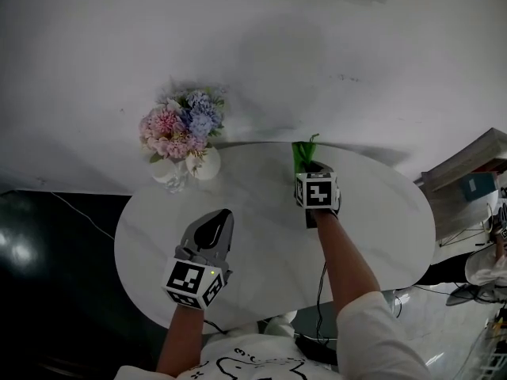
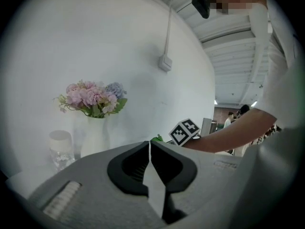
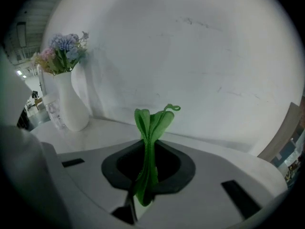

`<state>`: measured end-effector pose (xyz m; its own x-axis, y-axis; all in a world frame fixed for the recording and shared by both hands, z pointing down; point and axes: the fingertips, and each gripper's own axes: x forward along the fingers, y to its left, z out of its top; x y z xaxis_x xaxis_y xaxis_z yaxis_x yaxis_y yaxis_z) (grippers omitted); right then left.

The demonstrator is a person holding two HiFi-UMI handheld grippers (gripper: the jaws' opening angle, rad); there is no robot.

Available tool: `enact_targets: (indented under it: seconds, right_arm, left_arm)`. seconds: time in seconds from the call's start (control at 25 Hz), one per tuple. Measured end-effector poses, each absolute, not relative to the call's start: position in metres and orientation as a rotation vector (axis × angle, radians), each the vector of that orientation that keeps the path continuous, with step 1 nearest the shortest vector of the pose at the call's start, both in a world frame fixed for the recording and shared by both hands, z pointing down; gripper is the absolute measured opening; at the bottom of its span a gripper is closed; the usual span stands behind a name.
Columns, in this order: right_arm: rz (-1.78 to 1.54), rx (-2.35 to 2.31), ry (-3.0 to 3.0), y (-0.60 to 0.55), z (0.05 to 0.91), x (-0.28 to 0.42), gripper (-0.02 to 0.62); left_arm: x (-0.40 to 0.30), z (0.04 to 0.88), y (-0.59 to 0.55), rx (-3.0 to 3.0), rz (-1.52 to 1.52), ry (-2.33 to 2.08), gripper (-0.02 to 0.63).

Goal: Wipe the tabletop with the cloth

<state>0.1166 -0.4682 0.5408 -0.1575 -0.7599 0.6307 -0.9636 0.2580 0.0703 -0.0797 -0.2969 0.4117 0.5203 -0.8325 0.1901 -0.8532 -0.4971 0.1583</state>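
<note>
Cloth, thin, green and bunched [image 3: 150, 142], stands pinched between the clenched jaws of the right gripper [image 1: 307, 163] at the far edge of the white oval tabletop [image 1: 380, 212]. Its loose end points up along the plain white wall [image 1: 333, 46]. The left gripper [image 2: 150, 149], jaws together on nothing, hovers over the near left part. A white vase of pink and blue flowers [image 1: 181, 133] stands far left. Dark glossy floor [image 1: 47, 244] lies beyond the table's left side.

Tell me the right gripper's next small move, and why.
Probably tilt the right gripper down until the cloth presses flat on the table. Its jaws are shut on the bunched cloth near the table's far edge, and the cloth's free end sticks up instead of lying on the surface.
</note>
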Motion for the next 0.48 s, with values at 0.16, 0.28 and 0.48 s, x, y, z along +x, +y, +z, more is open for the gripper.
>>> enact_targets:
  seconds: [0.16,0.28,0.48]
  right_arm:
    - [0.489,1.468,-1.976,-0.483,0.564,0.091,0.041]
    - [0.543,1.425,-1.993,-0.490,0.577,0.078,0.041]
    - [0.613,1.433,-1.954,-0.497,0.594,0.083,0.041]
  left_arm:
    - [-0.082,0.419,-0.298,2.528,0.146,-1.422,0.020]
    - [-0.083,0.424,-0.299,2.524,0.161,-1.419,0.020]
    - [-0.083,0.433,-0.301,2.508,0.187,-1.420,0.020]
